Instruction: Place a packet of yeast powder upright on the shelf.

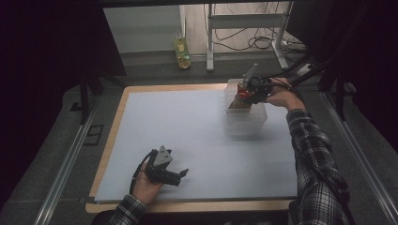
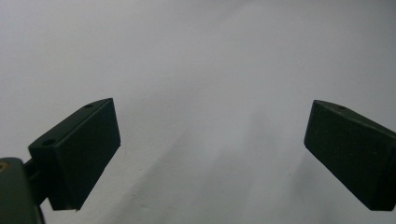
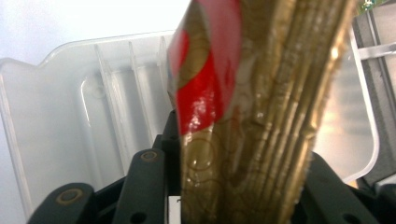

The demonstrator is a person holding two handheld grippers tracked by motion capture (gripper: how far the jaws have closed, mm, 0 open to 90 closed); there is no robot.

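High view, surface: a pale blue-white sheet [image 1: 187,140] covers a light wooden surface [image 1: 117,117] whose rim shows at the left and near edges.
High view, left claw: the left claw [image 1: 180,175] sits low at the near left of the sheet, held in the person's left hand [image 1: 146,183], with a grey three-cornered plate on top and its jaws pointing right.
High view, right claw: the right claw [image 1: 244,93] is at the far right, held in the person's right hand [image 1: 281,97], over a clear plastic box [image 1: 246,117] that stands on the sheet; something red and gold sits between its jaws.
High view, sleeves: both forearms wear dark plaid sleeves [image 1: 312,154].
High view, floor: a small yellow-green bottle [image 1: 182,51] stands on the floor beyond the far edge.
Left gripper view: the two black jaws stand wide apart with nothing between them, over the plain pale sheet [image 2: 196,70].
Right gripper view: the jaws are closed on a bundle of gold-embossed sheets with a red and gold wrapper [image 3: 252,116], which rises upright from between them.
Right gripper view, box: the clear plastic box [image 3: 84,121] lies just behind the bundle, its ribbed inner wall visible.
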